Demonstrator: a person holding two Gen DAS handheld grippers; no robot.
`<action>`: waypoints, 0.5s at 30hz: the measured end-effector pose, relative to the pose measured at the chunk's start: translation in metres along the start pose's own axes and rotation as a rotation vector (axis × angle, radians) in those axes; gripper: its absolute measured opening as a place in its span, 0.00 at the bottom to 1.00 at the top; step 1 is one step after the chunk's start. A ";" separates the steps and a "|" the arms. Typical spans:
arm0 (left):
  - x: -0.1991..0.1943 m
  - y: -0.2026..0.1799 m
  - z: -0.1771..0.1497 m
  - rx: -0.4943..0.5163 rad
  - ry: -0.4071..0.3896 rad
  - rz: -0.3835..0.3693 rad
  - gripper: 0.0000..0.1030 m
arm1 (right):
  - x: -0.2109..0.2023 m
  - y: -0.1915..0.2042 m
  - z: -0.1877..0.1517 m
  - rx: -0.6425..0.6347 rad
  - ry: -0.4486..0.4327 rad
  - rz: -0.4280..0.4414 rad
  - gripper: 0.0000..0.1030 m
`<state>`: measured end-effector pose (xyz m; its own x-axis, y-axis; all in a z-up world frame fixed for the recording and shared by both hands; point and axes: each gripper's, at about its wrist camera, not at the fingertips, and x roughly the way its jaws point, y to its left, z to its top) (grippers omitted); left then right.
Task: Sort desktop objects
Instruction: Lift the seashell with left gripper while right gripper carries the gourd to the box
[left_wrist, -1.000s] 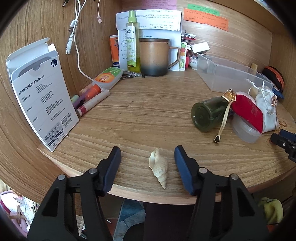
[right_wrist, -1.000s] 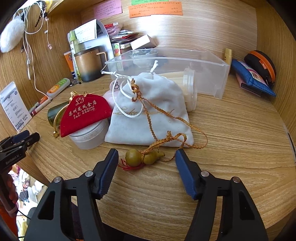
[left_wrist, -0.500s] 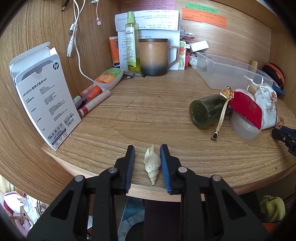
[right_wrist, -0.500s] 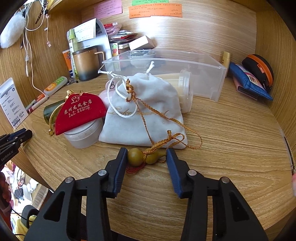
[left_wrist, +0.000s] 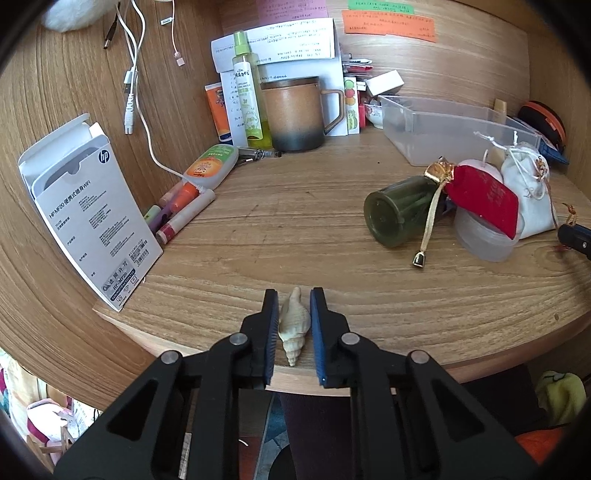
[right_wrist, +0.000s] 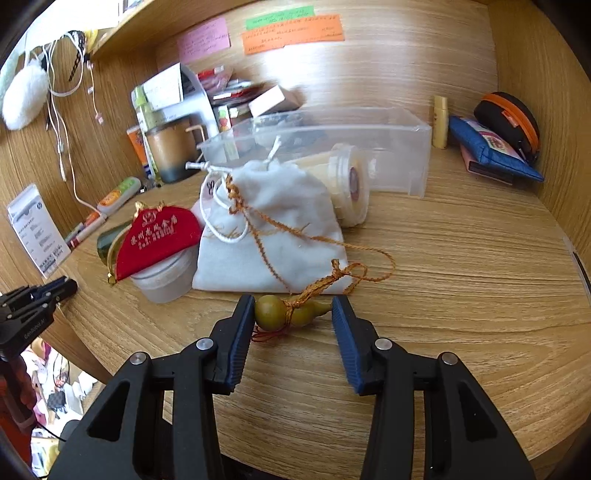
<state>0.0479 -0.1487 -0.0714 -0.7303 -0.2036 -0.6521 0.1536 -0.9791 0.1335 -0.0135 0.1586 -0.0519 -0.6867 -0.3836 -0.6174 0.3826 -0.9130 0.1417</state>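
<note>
Left fingers (left_wrist: 271, 325): clamped on seashell (left_wrist: 293, 325) — at desk's (left_wrist: 295, 221) front edge.
Right fingers (right_wrist: 242, 328): narrowed around gourd charm (right_wrist: 291, 312) — both pads touching, just before white pouch (right_wrist: 280, 221).

A broad stretch of bare wooden desk (left_wrist: 295, 206) lies open across the centre of the left wrist view. The left side is walled by a leaning white HP box (left_wrist: 92, 218) and a row of markers (left_wrist: 181, 210); a mug (left_wrist: 295, 114) and spray bottle (left_wrist: 247, 96) block the upper middle. At right, a toppled green bottle (left_wrist: 399, 214), red pouch (left_wrist: 484, 199) and white drawstring bag (right_wrist: 269, 229) crowd the approach to the clear plastic bin (right_wrist: 369, 144). In the right wrist view, the lower right of the desk is open.
</note>
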 end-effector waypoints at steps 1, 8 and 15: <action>-0.003 0.000 0.001 -0.004 -0.004 -0.007 0.16 | -0.005 -0.001 0.001 -0.002 -0.013 -0.007 0.38; -0.030 -0.007 0.033 -0.022 -0.086 -0.102 0.16 | -0.040 -0.014 0.020 -0.004 -0.105 -0.030 0.38; -0.043 -0.032 0.078 0.030 -0.116 -0.275 0.16 | -0.067 -0.030 0.055 -0.017 -0.178 -0.018 0.38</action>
<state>0.0225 -0.1089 0.0101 -0.8132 0.0725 -0.5774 -0.0794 -0.9968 -0.0134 -0.0133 0.2044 0.0278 -0.7918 -0.3872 -0.4724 0.3784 -0.9181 0.1182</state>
